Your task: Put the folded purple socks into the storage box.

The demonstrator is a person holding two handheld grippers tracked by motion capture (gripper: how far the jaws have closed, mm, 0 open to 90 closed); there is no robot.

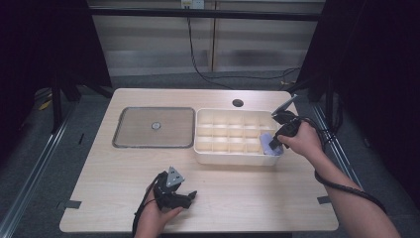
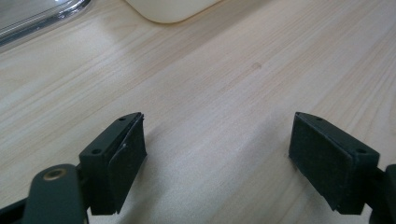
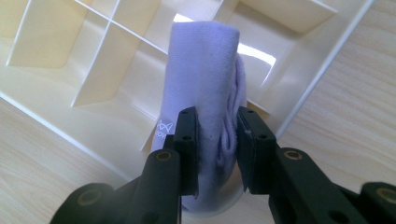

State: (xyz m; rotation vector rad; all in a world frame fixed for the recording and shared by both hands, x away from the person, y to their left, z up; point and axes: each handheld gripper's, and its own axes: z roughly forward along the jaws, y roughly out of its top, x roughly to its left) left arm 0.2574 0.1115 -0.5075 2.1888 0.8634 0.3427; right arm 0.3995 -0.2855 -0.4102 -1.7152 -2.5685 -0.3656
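Note:
A rolled lilac sock (image 3: 205, 79) with a small white logo is pinched between the jaws of my right gripper (image 3: 217, 140). It hangs over the near right corner cell of a cream divided organiser box (image 1: 236, 157); in the high view the sock (image 1: 269, 144) shows at that corner under my right gripper (image 1: 275, 142). My left gripper (image 1: 185, 197) rests low over the bare wood near the table's front edge, and in its own view the left gripper (image 2: 217, 154) stands wide open with nothing between the pads.
A shallow grey-rimmed tray (image 1: 124, 144) with a small round piece (image 1: 156, 126) in it lies left of the box. A cable hole (image 1: 237, 103) sits behind the box. Bare wooden tabletop (image 1: 247, 193) stretches in front of the box.

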